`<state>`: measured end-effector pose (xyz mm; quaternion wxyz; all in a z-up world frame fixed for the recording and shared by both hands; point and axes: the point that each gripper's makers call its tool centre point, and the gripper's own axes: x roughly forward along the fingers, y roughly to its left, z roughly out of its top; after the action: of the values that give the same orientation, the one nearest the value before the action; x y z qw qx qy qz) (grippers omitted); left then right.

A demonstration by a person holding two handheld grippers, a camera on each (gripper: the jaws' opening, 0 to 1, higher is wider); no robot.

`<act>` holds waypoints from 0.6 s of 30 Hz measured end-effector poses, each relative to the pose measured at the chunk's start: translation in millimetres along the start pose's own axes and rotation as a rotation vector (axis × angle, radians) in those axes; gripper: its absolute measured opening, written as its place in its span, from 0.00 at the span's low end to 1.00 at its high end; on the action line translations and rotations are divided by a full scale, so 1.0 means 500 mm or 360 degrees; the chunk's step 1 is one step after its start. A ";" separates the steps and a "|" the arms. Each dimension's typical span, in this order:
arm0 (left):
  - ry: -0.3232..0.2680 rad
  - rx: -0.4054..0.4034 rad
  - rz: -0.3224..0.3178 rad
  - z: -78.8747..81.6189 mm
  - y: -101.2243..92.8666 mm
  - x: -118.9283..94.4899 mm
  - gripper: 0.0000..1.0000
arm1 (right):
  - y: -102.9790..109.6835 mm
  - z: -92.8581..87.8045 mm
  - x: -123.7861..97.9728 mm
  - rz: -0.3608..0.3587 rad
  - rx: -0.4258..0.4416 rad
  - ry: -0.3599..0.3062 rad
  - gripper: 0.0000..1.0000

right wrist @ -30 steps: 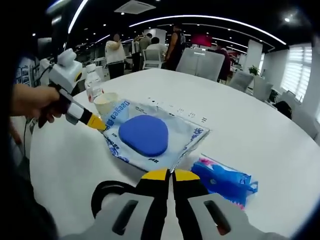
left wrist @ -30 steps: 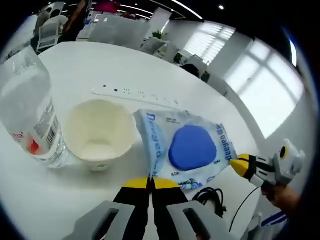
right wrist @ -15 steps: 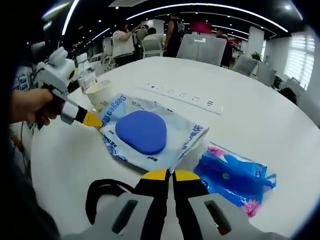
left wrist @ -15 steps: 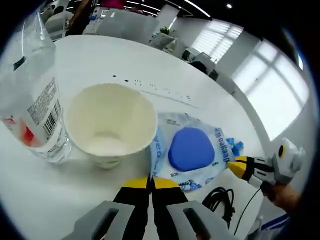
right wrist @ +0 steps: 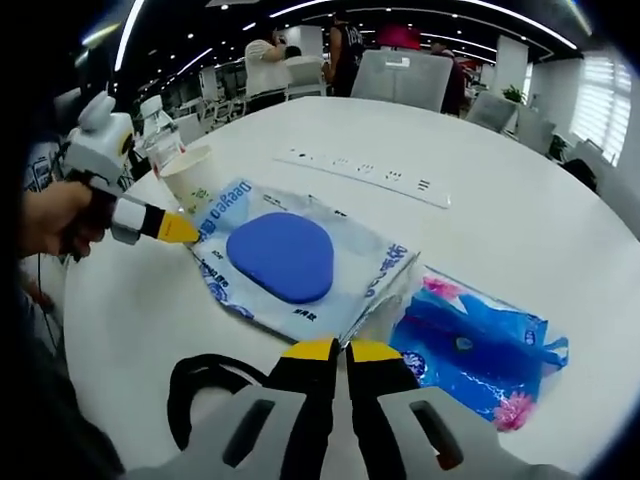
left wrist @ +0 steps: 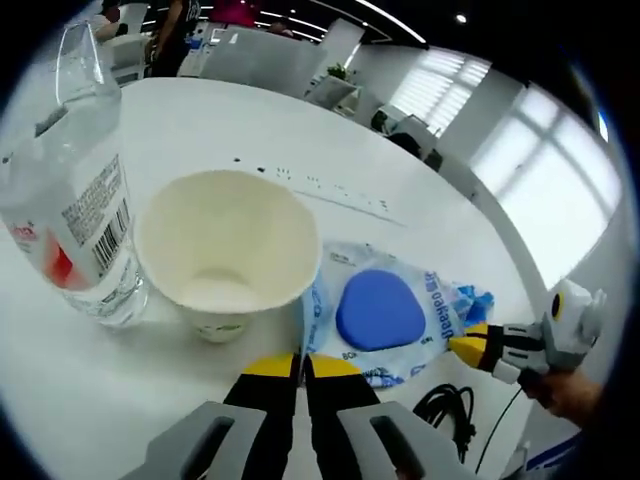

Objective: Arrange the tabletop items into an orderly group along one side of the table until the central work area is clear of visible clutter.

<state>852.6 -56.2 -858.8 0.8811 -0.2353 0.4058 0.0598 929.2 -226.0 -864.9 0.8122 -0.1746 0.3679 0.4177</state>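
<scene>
Both grippers have closed in: the left gripper, fingers clenched on nothing, nears the paper cup, the right gripper, likewise clenched, nears the blue-pad packet mid-desk, so grouping looks barely begun.

The big white round table sits in a large office room. Past the table stand grey chairs and some people. Long lights glow overhead. Bright windows shine beyond the table.
</scene>
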 end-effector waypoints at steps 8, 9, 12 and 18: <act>-0.0027 0.0019 0.0003 -0.008 0.009 -0.014 0.05 | 0.009 -0.004 0.000 0.0034 0.0035 0.0007 0.00; -0.0030 0.0028 0.0007 -0.008 0.012 -0.016 0.06 | 0.012 -0.008 -0.003 0.0037 0.0021 0.0021 0.01; -0.0068 0.0037 0.0017 0.000 0.020 -0.022 0.08 | 0.013 -0.008 -0.012 0.0008 -0.0021 0.0031 0.04; -0.0097 0.0106 0.0001 0.003 0.021 -0.033 0.13 | 0.016 -0.004 -0.035 0.0009 -0.0051 -0.0020 0.08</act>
<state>839.6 -44.9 -849.2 0.9005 -0.2038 0.3805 0.0537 915.1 -232.2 -852.9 0.8103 -0.1842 0.3566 0.4269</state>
